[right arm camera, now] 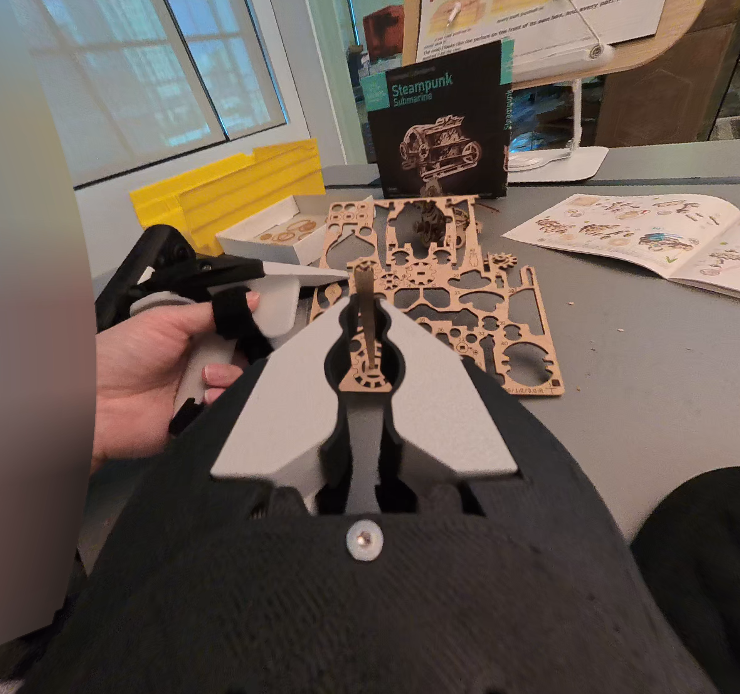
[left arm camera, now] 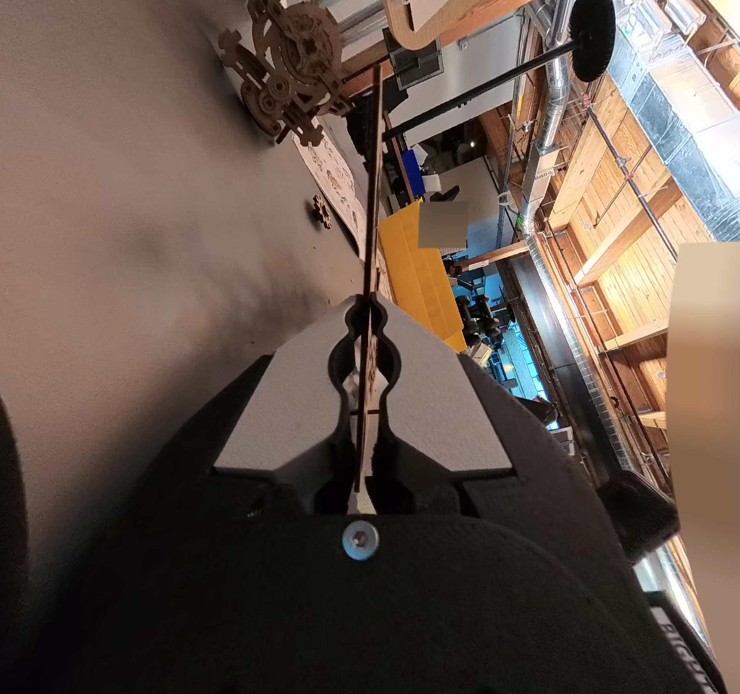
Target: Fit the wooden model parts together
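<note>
Left gripper (left arm camera: 368, 298) turned on its side, pinching the thin wooden sheet (right arm camera: 440, 294) by its edge; right gripper (right arm camera: 364, 302) level, squeezing a small wooden piece (right arm camera: 365, 382).

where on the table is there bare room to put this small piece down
Bare grey table lies right of the wooden parts sheet, below the open instruction booklet. It is crowded behind the sheet: white tray, yellow bin, kit box.
</note>
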